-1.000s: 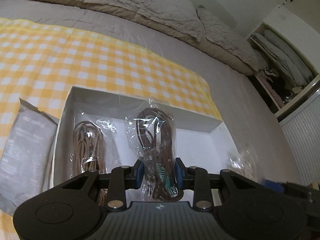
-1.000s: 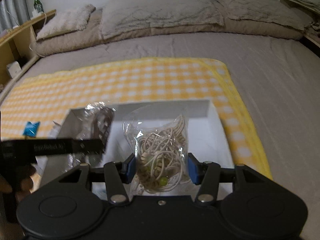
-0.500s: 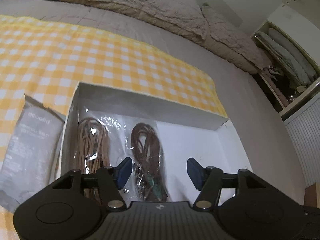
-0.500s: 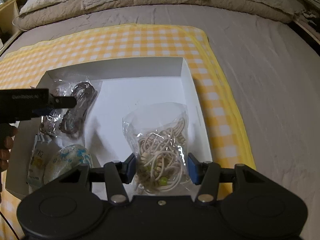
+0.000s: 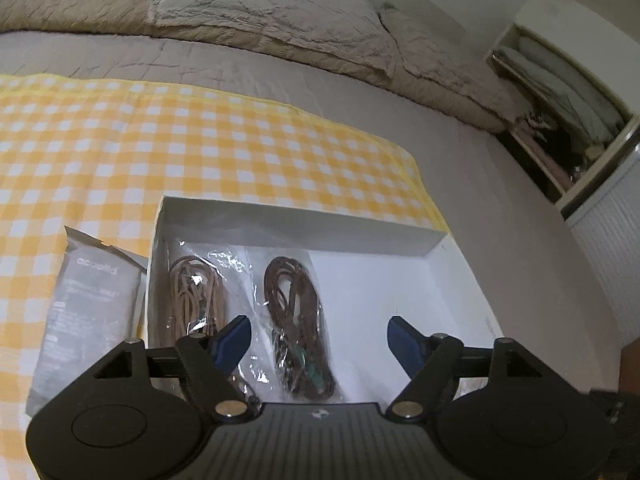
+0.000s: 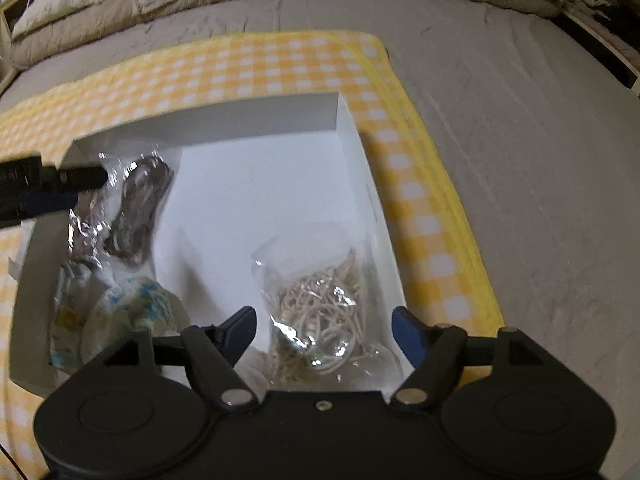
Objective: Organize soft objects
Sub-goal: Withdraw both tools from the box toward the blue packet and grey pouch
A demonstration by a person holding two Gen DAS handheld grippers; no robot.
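Both tools look alike: the left gripper [image 5: 319, 336] and right gripper [image 6: 323, 326] are matte black, each with two round side housings, silver pivot screws and blue-padded fingers [image 5: 233, 338]. A ribbed grey centre plate at the lower middle of the left view bears a small emblem.

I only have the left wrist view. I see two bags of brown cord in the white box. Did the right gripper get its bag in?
Observer: Yes, a clear bag of pale cord lies in the white box, by its right wall.
Operator: Is it let go?
Observer: The right gripper is opening, fingers clear of the bag.
Operator: Anything else in there?
Observer: A white pack with blue print in the near left corner.
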